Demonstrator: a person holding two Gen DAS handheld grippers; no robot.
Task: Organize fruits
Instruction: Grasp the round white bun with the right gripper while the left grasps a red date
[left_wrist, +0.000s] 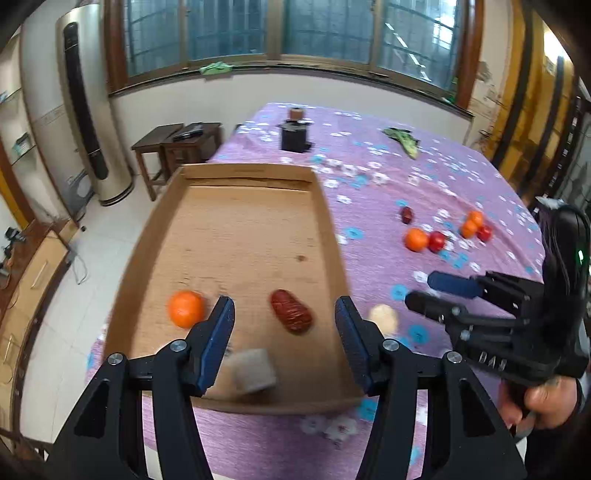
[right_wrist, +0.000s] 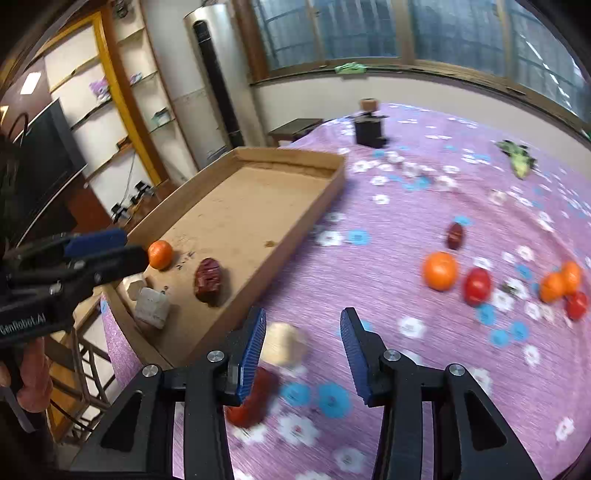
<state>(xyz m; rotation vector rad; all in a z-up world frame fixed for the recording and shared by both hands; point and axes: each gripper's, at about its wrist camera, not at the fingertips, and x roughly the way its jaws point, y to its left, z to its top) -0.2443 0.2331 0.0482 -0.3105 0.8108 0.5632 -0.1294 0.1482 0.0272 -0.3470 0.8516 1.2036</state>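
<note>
Jaws of both grippers stand apart with nothing between them. The left gripper (left_wrist: 284, 328) hangs over the near end of a shallow cardboard tray (left_wrist: 332, 236) that sits on the left part of the counter (left_wrist: 424, 177), which is covered with a purple flowered cloth. Inside the tray, at its near end, lie an orange (left_wrist: 185, 308) on the left, a wrinkled dark red date (left_wrist: 291, 311) to its right, and a pale grey block (left_wrist: 254, 370) nearest of all, blurred in the left wrist view.

The right gripper (right_wrist: 303, 341) hovers over the cloth just right of the tray's near corner. A pale round fruit (right_wrist: 284, 345), blurred, lies on the cloth just beside the inner face of its left finger, and a red fruit (right_wrist: 255, 398) lies partly hidden behind that finger.

Farther right on the cloth, well apart from the tray, sit a larger orange (right_wrist: 440, 270) touching a red fruit (right_wrist: 477, 286), a small dark date (right_wrist: 455, 236) beyond them, and a cluster of two small oranges (right_wrist: 561, 282) with another red fruit (right_wrist: 576, 304). At the far end stand a black box (right_wrist: 368, 129) and a green leafy thing (right_wrist: 519, 158).
</note>
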